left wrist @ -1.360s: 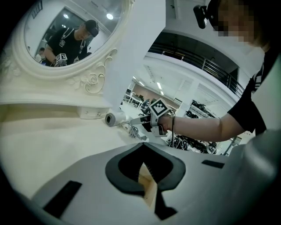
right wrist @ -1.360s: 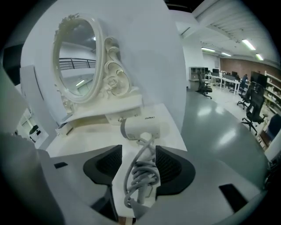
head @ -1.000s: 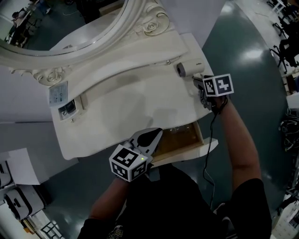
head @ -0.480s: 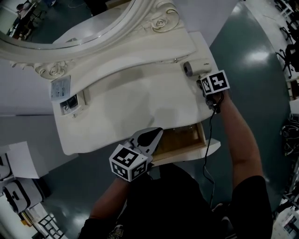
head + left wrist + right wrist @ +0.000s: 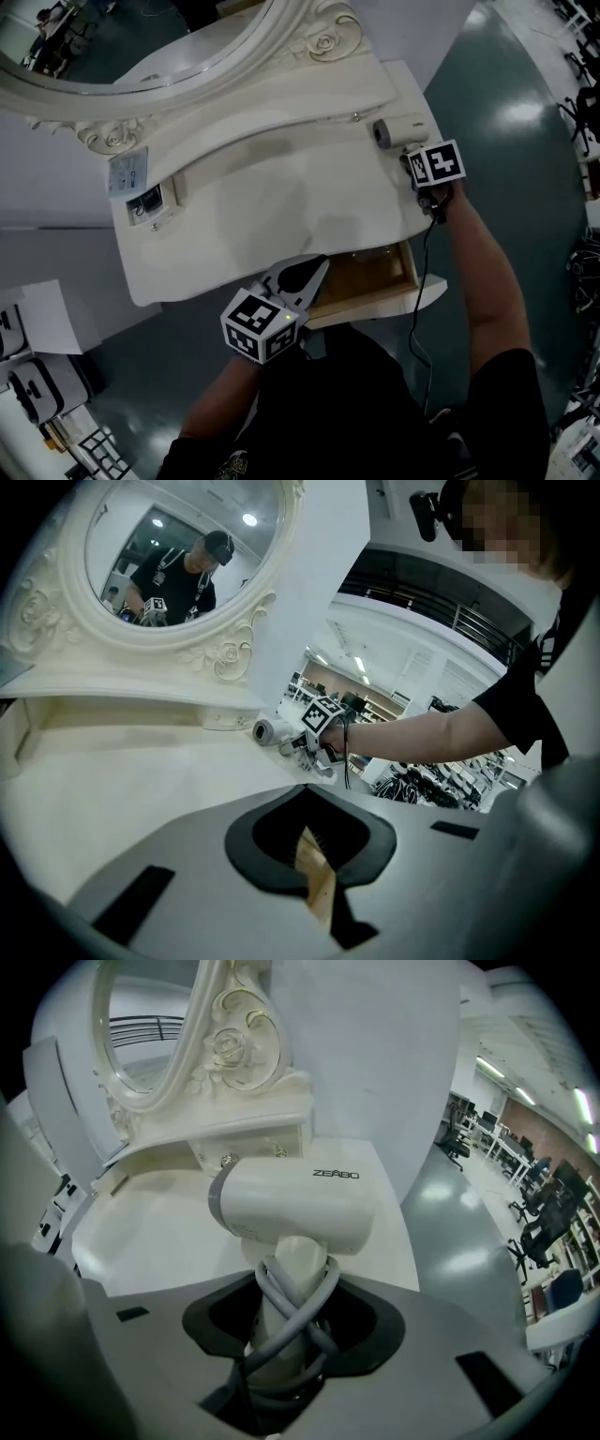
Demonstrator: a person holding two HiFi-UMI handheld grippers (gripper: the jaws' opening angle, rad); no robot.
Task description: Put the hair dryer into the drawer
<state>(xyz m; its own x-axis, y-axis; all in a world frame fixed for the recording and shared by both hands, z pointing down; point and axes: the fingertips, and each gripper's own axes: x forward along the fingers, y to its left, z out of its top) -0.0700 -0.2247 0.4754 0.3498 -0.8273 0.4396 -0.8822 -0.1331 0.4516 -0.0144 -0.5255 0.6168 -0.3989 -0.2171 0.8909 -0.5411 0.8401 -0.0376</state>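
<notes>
My right gripper (image 5: pixel 413 167), its jaws just closing, pinches the cord-wrapped handle of the white hair dryer (image 5: pixel 395 131), which lies at the far right corner of the vanity table (image 5: pixel 272 202). My left gripper (image 5: pixel 311 270), jaws pressed together and empty, hovers at the left end of the open drawer (image 5: pixel 375 274).

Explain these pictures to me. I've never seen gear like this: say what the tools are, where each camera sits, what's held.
No robot here: a person holds a two-jaw gripper in each hand. The head view looks down from a camera on the person's head; each gripper view rides on its gripper and looks along the jaws. Below stands a white dressing table with a mirror and an open drawer. The left gripper hovers over the drawer, jaws together, holding nothing. The right gripper has just been closing its jaws on the cord-wrapped handle of the hair dryer, which lies at the table's far right.
</notes>
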